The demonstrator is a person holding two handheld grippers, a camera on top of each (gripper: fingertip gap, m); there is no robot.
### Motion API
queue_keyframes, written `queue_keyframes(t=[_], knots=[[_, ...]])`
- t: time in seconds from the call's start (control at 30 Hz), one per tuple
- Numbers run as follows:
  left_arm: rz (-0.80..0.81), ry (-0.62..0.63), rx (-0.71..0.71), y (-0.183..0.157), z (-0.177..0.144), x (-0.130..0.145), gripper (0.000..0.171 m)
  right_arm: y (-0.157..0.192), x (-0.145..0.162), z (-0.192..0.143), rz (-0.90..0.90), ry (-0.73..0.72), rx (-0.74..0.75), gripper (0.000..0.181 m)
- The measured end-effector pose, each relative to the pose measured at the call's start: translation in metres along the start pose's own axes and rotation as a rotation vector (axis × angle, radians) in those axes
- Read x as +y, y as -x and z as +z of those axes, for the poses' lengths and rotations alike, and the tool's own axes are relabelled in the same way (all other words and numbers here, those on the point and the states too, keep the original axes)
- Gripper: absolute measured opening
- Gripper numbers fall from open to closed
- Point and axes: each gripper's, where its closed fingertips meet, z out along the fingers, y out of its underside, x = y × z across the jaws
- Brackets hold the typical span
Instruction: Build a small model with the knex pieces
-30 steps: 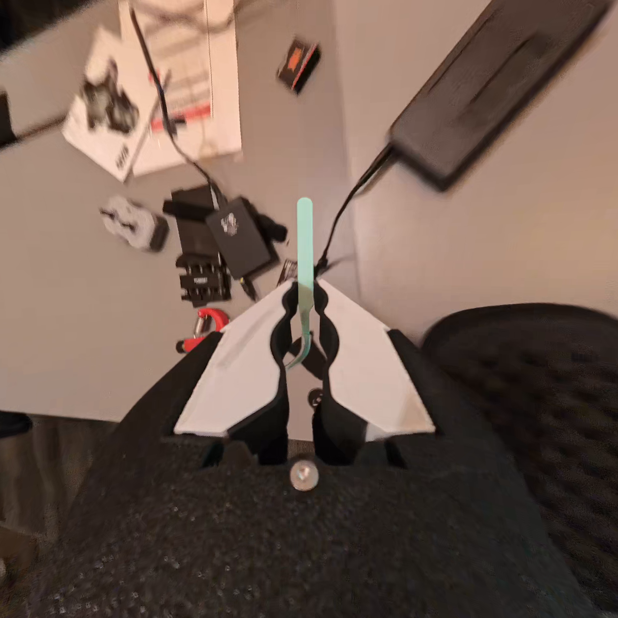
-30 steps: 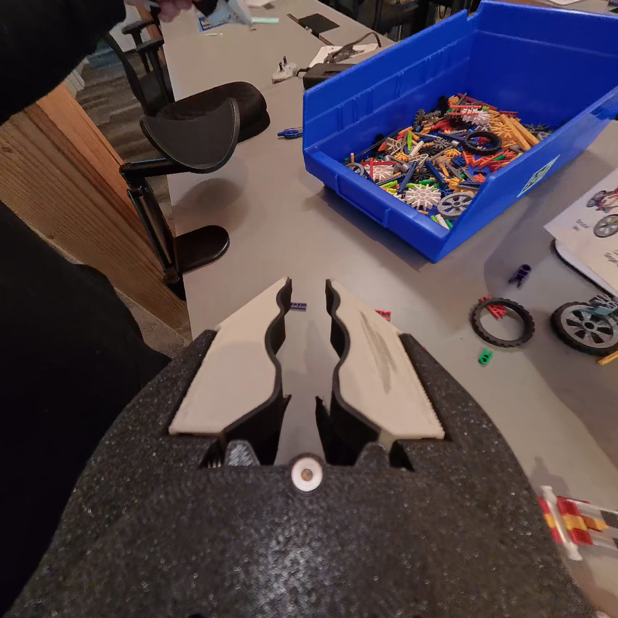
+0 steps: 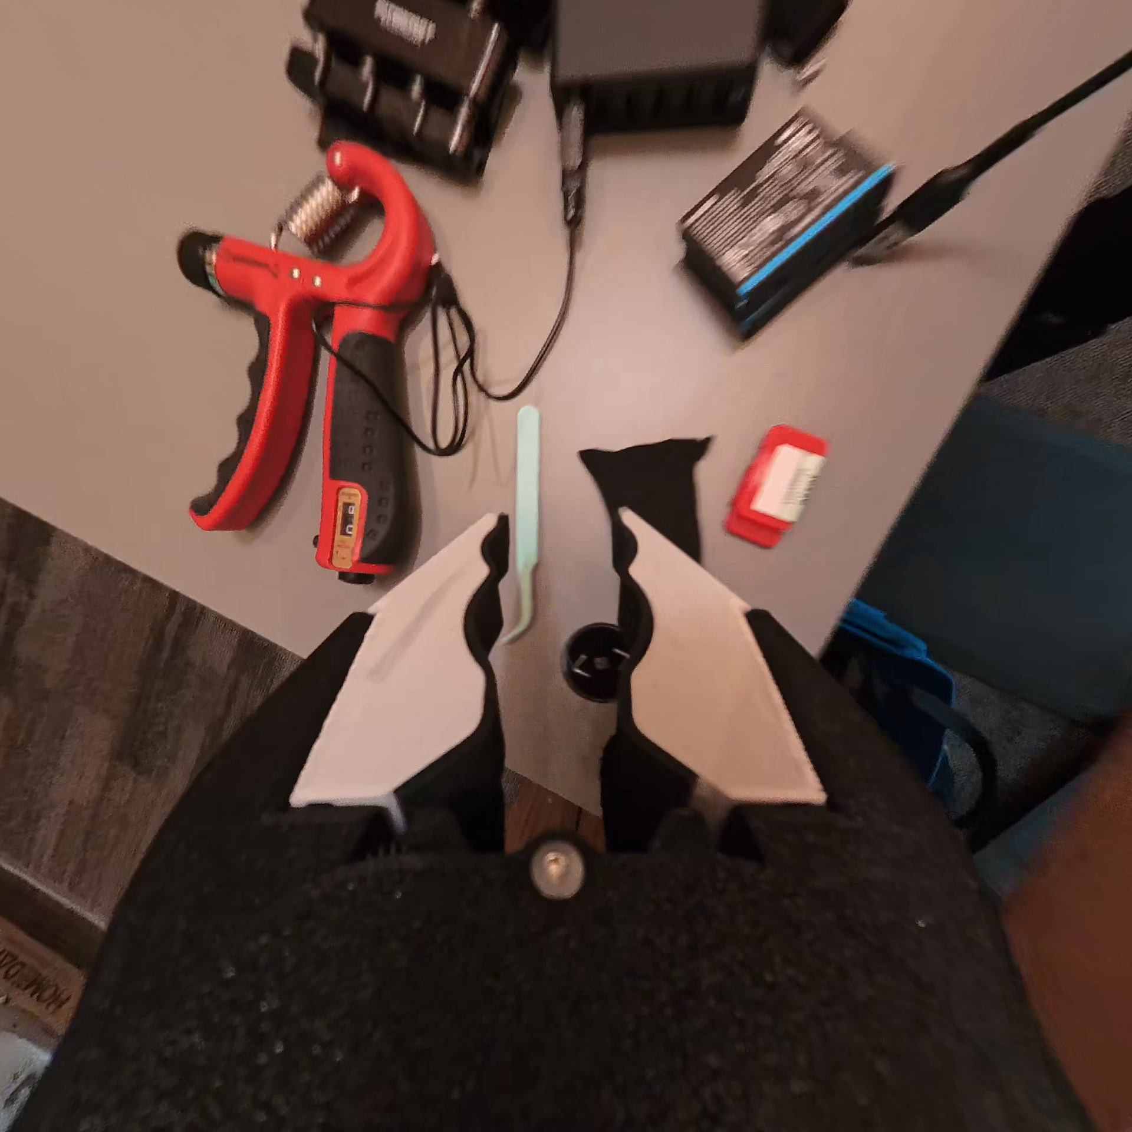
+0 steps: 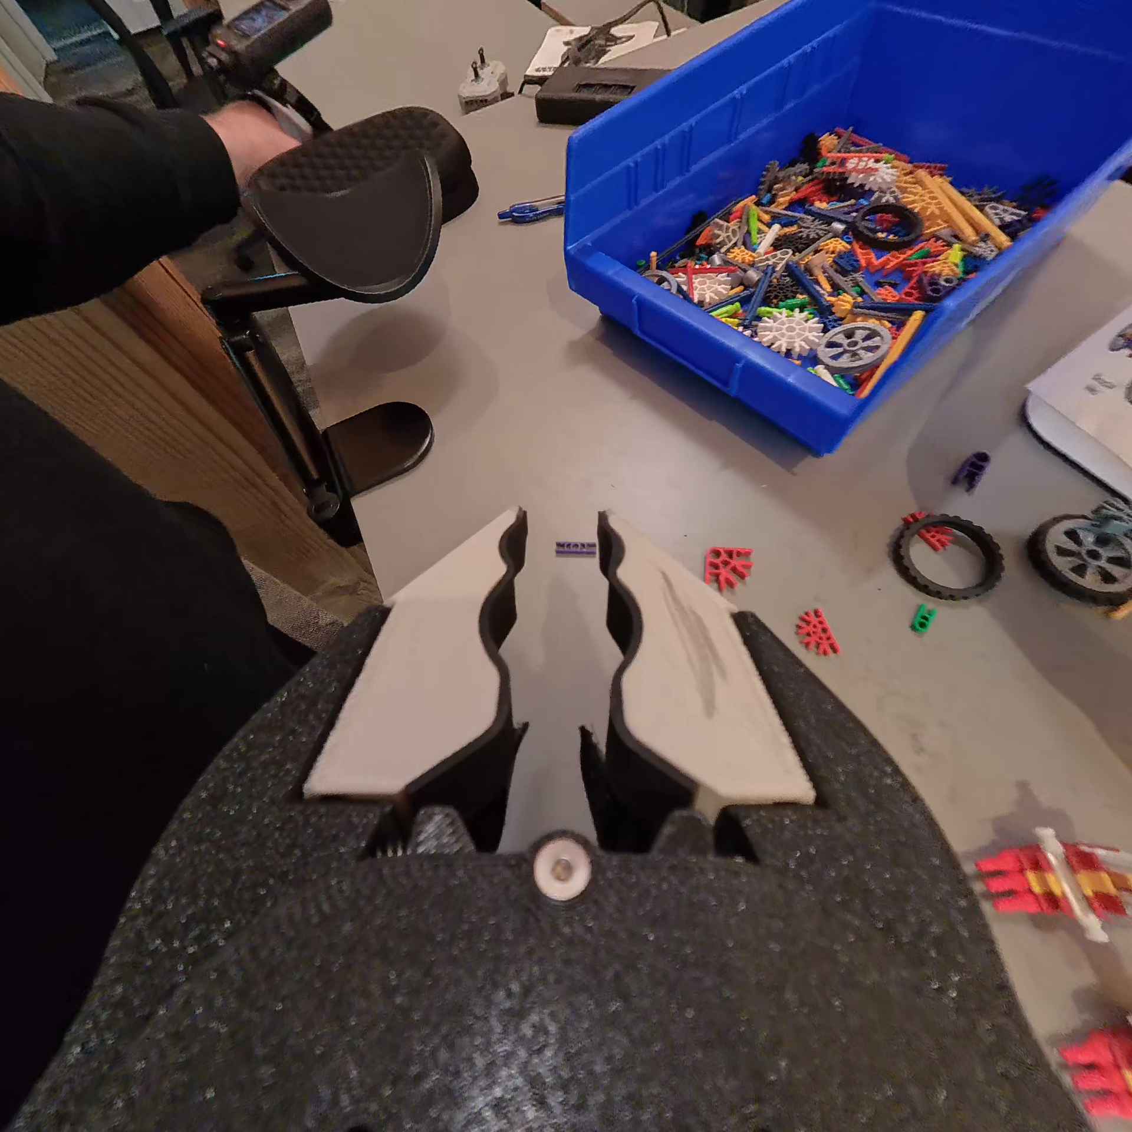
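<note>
Left gripper [image 3: 560, 520] spread wide, gripping nothing; mint tweezers [image 3: 524, 520] lie on the grey table [image 3: 122, 306] near its front edge, touching the left finger. A nudge could push them off. Right gripper [image 4: 560, 520] parted, empty, over a small purple piece [image 4: 575, 548].

An office-like workroom: grey desks [image 4: 551, 398], a chair armrest [image 4: 361, 196], a blue parts bin [image 4: 704, 184] of construction-toy pieces, chargers, carpeted floor [image 3: 122, 643].
</note>
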Motion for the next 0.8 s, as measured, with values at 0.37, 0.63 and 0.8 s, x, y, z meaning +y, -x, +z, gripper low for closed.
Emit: queue_keyframes(t=[0.37,0.63,0.8], knots=[[0.382,-0.442,0.291,-0.202,-0.228,-0.099,0.032,-0.086,0.037,-0.096,0.019,-0.022,0.242,0.028],[0.787,-0.527,0.821,-0.477,-0.350,-0.037,0.033,-0.161,0.081,-0.153,0.084,-0.007,0.376,0.032],[0.939,-0.446,1.127,-0.628,-0.374,0.037,0.036,-0.185,0.097,-0.149,0.107,-0.010,0.348,0.038]])
